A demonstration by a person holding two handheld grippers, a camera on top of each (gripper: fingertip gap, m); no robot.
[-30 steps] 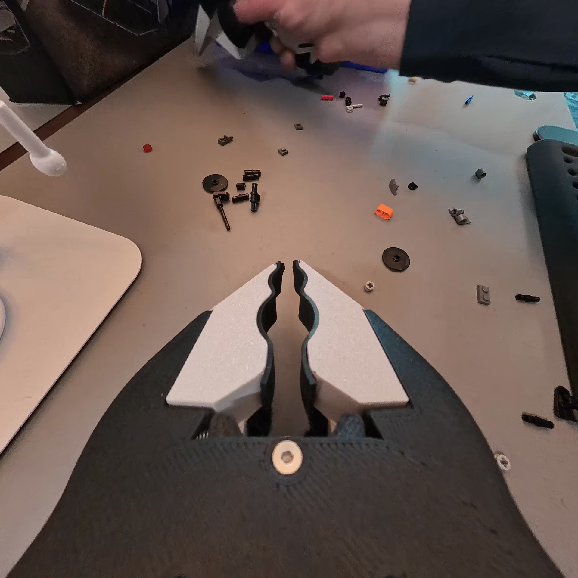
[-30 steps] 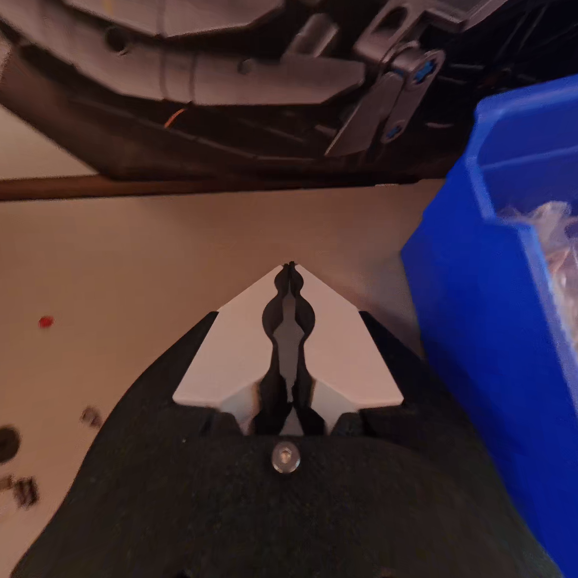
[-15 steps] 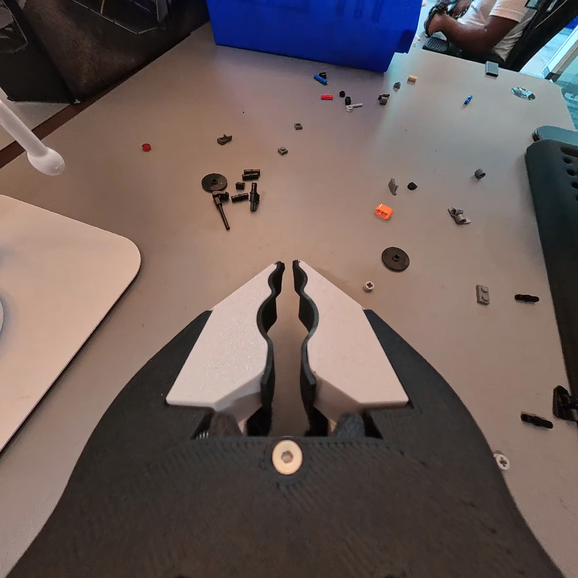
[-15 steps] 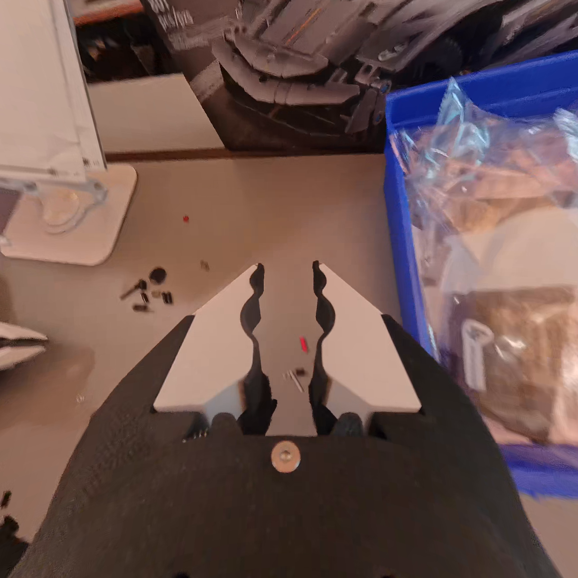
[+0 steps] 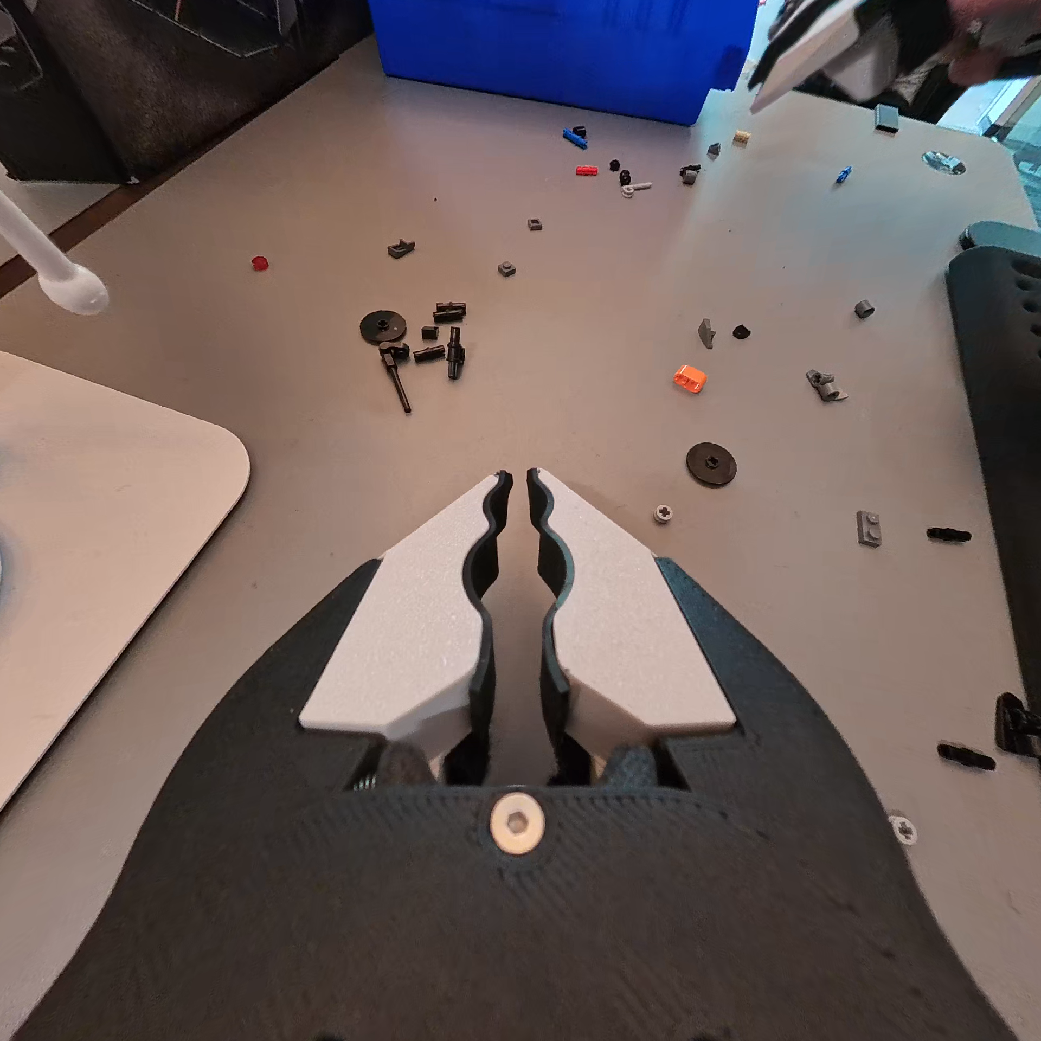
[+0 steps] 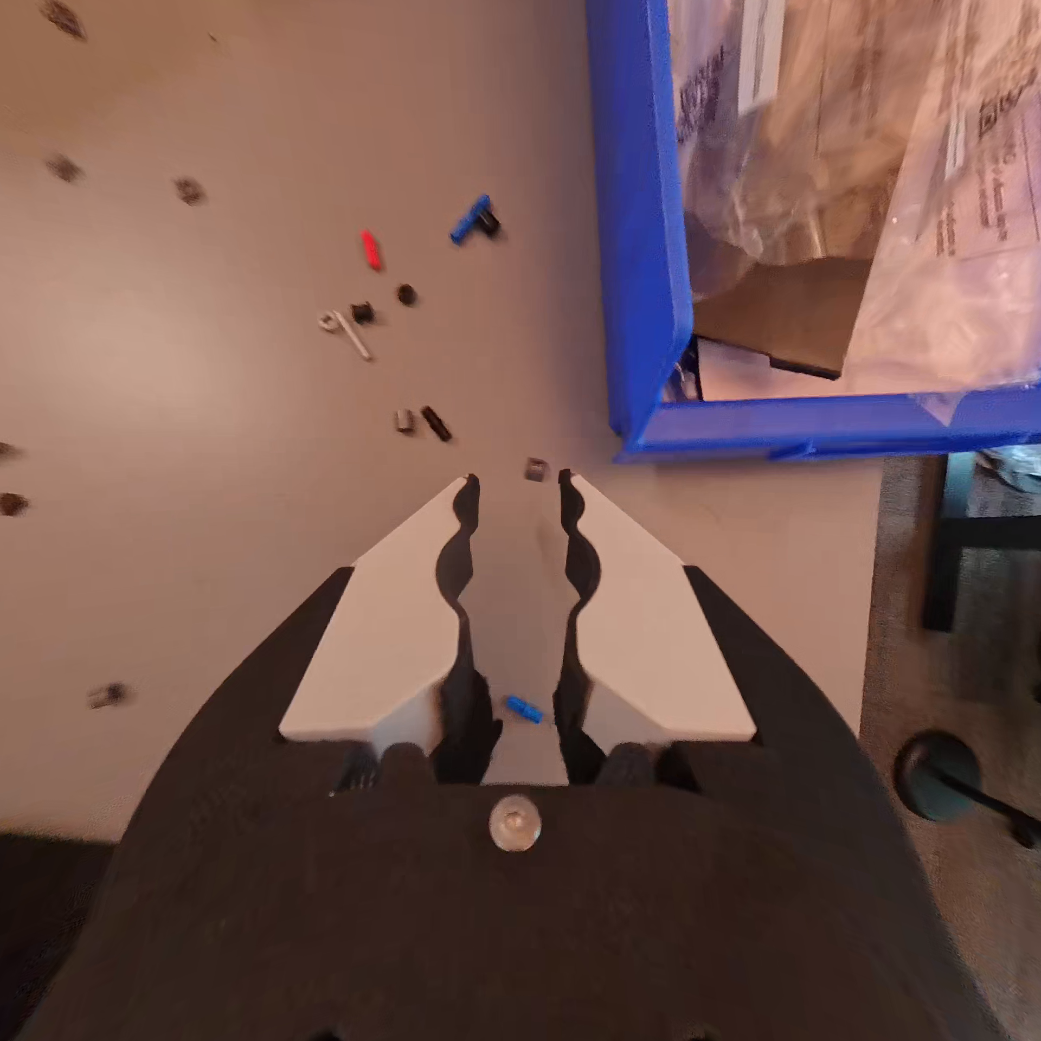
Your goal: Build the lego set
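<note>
Loose lego pieces lie scattered on the grey table (image 5: 563, 293): an orange piece (image 5: 689, 377), a black disc (image 5: 711, 463), a cluster of black pins (image 5: 428, 343) and a red stud (image 5: 259, 263). My left gripper (image 5: 518, 479) hovers low over bare table, empty, its tips a narrow gap apart. My right gripper (image 6: 517, 479) is open and empty above the table beside the blue bin's (image 6: 636, 225) corner. A small grey piece (image 6: 535, 468) lies just past its tips, and a blue pin (image 6: 524, 708) shows between its fingers. It also shows blurred in the left wrist view (image 5: 817, 50).
The blue bin (image 5: 541, 50) holds plastic bags (image 6: 845, 169). A white stand base (image 5: 84, 535) sits at the left and a black perforated object (image 5: 1002, 394) at the right. The table edge and floor (image 6: 929, 619) lie right of my right gripper. A red pin (image 6: 370, 249) lies nearby. The tips of one gripper are about 35 cm away from the tips of the other. To reach the black disc (image 5: 711, 463) in a straight line is about 10 cm for my left fingers, about 30 cm for my right. The red stud (image 5: 259, 263) is about 20 cm from my left fingertips.
My right gripper has opened and swung from the bin's left side to the table's right corner by the bin. My left gripper has not moved.
</note>
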